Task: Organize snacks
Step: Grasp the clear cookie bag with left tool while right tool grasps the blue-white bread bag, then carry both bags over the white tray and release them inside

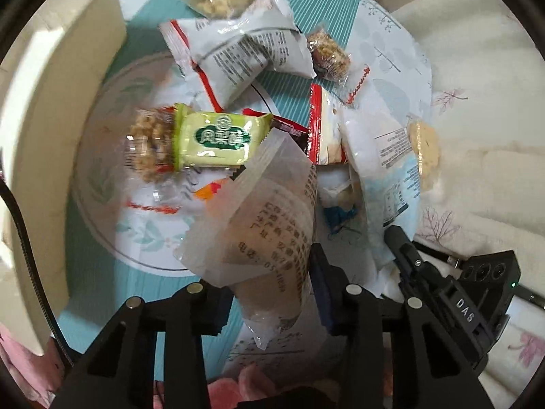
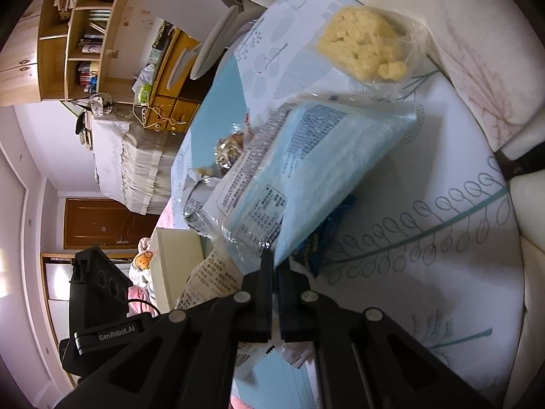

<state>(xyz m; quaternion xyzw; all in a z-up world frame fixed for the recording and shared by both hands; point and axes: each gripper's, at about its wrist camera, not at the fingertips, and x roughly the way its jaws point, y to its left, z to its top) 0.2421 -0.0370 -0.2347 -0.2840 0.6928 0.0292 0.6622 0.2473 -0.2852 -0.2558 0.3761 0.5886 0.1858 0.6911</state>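
— My left gripper [image 1: 272, 293] has its fingers closed partway on a translucent wrapped pastry [image 1: 269, 225], which sticks out ahead between them, tilted. What lies past it?

— Just beyond the pastry, the green pineapple cake packet [image 1: 214, 139] rests on the floral plate [image 1: 102, 156], touching a clear nut bar [image 1: 150, 146] to its left. Farther ahead, white packets [image 1: 235, 58].

— And my right gripper [image 2: 276, 272]?

— Its fingers are pressed almost together on the edge of the pale blue packet [image 2: 306, 170], which runs forward and up. Ahead to the right, apart from it, a yellow crumbly cake [image 2: 364, 44] in clear wrap.
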